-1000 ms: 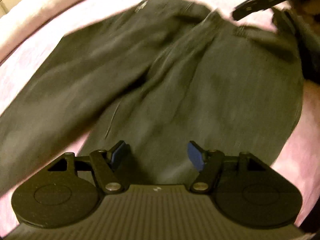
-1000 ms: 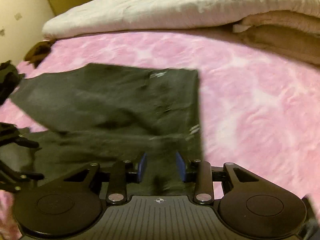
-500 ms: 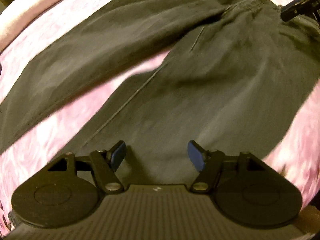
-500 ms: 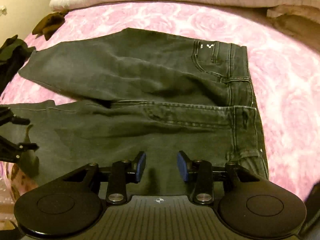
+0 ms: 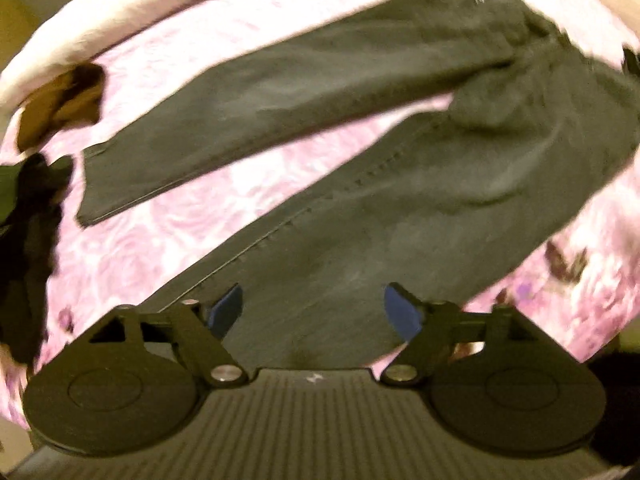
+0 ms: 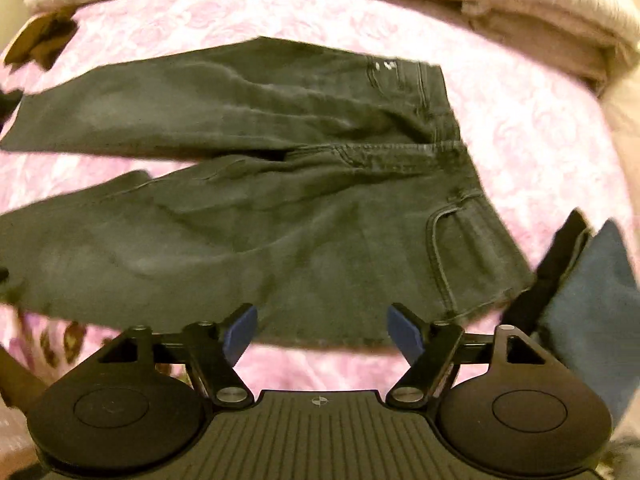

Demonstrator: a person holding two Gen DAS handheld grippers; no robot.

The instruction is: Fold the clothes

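Jeans: your dark jeans (image 6: 280, 208) lie flat on the pink bedspread (image 6: 540, 128), waistband toward the pillows' right side, both legs running away from it and splayed in a narrow V, pink showing between them.
Left gripper (image 5: 314, 312): you have it over the nearer leg, down toward the hem end; fingers spread wide, nothing between them.
Right gripper (image 6: 320, 330): you have it just short of the jeans' near side seam, by the hip pocket; fingers spread wide, holding nothing.
Fold state: the legs are apart and unstacked, so the jeans lie open; the pictures do not settle more than that.
Handling: judge this as denim, heavier and stiffer than a shirt, not slippery, not fragile. It should hold a crease but drag on the fuzzy bedspread, so lift it clear, don't slide it.
Where to grip: take the thick edges. The waistband corner near the pocket and the hem (image 5: 96, 184) of a leg give doubled cloth that the fingers can bite without slipping. Mid-leg cloth would sag and bunch.
Nearby: other dark clothes (image 5: 28, 248) sit beyond the leg hems, and a blue folded item (image 6: 592, 312) lies just beside the waistband; keep the jeans off both.
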